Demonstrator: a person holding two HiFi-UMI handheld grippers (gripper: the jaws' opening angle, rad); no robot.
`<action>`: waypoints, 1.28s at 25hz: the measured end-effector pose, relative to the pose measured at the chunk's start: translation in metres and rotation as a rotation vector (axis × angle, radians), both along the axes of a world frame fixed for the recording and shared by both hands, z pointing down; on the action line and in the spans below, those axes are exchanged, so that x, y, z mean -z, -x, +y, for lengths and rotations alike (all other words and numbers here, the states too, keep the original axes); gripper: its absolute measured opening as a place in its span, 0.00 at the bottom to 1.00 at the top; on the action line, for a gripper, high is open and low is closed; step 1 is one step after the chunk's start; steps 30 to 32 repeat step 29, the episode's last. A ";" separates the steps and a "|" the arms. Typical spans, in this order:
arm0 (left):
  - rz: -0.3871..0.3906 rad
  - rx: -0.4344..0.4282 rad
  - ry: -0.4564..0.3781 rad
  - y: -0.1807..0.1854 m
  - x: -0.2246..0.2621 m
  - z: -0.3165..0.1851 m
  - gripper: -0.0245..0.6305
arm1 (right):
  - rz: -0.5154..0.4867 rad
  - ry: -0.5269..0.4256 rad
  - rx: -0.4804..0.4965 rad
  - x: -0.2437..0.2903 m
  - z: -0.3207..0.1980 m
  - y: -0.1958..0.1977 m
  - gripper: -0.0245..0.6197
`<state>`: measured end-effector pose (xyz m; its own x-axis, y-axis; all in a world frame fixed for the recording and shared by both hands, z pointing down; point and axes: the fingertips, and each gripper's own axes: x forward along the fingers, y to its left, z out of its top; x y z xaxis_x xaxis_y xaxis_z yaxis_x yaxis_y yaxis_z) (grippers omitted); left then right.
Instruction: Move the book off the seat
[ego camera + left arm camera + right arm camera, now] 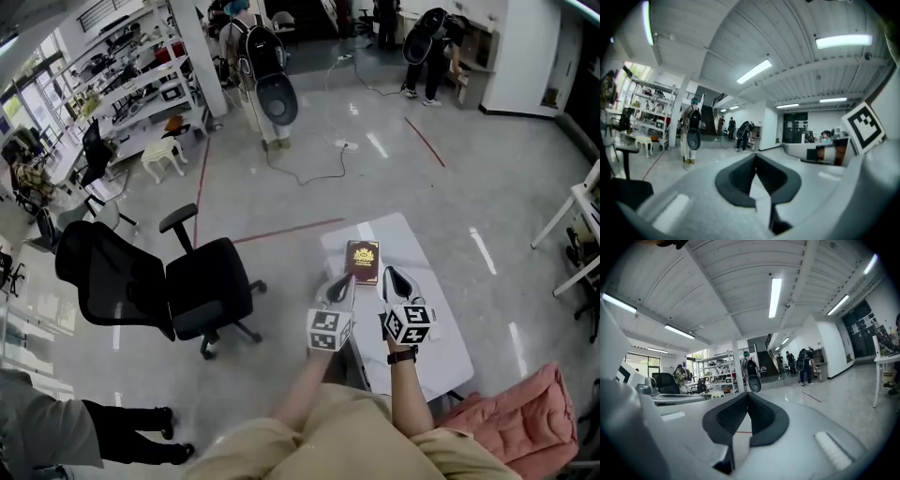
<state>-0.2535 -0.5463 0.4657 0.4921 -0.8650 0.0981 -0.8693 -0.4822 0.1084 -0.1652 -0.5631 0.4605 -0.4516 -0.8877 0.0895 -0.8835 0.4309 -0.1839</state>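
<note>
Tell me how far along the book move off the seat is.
Done, it seems: the red book lies on the white table, and the black chair's seat is bare. In hand: nothing; the left hand-held gripper and right hand-held gripper are shut and empty near the book. Left: nothing visible.

Two bare forearms [298, 392] reach forward side by side. The white-and-black left gripper [337, 287] and the matching right gripper [396, 279] point ahead, jaws pressed together on nothing.

Book [362, 262] cover print illegibly small
</note>
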 end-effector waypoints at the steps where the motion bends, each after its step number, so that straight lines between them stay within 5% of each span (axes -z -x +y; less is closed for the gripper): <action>1: -0.009 0.023 -0.030 0.005 0.006 0.007 0.04 | 0.011 -0.006 -0.004 0.004 0.007 0.002 0.05; 18: -0.025 0.057 -0.224 0.029 0.066 0.043 0.04 | 0.071 -0.142 -0.081 0.056 0.045 -0.005 0.05; 32: -0.061 0.070 -0.226 0.028 0.070 0.033 0.04 | 0.111 -0.165 -0.160 0.067 0.041 -0.048 0.05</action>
